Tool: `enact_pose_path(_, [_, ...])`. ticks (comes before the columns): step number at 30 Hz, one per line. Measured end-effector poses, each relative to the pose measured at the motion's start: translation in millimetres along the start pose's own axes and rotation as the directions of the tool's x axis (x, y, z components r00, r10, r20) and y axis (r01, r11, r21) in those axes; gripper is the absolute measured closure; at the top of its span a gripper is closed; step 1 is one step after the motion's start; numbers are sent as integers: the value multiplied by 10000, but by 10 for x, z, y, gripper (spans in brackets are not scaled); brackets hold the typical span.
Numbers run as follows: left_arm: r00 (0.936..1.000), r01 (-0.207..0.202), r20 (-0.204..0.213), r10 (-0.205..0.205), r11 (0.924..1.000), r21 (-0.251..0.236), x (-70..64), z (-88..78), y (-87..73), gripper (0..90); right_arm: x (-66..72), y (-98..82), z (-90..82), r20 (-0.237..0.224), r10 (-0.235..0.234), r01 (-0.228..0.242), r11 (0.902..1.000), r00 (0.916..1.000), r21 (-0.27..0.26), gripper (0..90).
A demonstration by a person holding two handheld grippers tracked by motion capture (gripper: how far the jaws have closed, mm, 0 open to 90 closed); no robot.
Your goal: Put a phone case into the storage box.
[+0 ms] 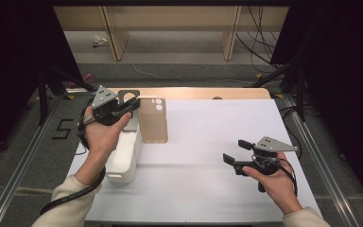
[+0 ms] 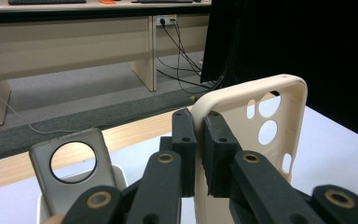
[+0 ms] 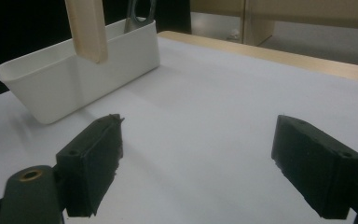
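The surface [image 1: 208, 156] is a white sheet over pale wood, which shows as a strip along the far edge. Most of it lies bare: the whole middle and right stretch gives wide room between the 2 hands. Dark curtains close in both sides, and metal rails run along the floor left and right.

A white bin [image 1: 125, 158], smooth plastic with rounded corners, sits along the surface's left edge. In the right claw view its long wall [image 3: 81, 81] stands well apart from the jaws, with open sheet between.

A beige case [image 1: 152, 119], a thin rounded phone shell with round camera holes near its top end, hangs in the air just right of the bin's far end. In the left claw view its rim [image 2: 242, 91] curves above the jaws, matte and slightly soft-looking. A grey case [image 2: 72, 172], with 1 large round hole, stands upright in the bin.

The left hand [image 1: 101, 137] reaches forward over the bin, wrist raised. The left claw [image 1: 128, 105] is pinching the beige case's edge, the 2 black pads [image 2: 185, 140] pressed on the thin wall from both sides.

The right hand [image 1: 274, 177] rests low near the right front edge. The right claw [image 1: 234, 150] points left, spread wide with nothing between its pads [image 3: 95, 158].
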State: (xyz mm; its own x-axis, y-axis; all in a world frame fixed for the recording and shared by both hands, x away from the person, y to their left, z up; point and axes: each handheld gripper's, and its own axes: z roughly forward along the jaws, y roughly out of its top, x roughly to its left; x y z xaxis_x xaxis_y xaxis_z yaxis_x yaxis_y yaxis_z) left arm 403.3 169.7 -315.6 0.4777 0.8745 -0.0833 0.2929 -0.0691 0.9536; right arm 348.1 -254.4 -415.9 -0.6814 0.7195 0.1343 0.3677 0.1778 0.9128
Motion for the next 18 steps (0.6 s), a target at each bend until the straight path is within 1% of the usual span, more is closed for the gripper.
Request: enact_pose_path(18, [9992,115,-379,-118,9999,-88,147,-62,45,840,-7,-24,-43,44,25,-25,10000,10000,-4,172])
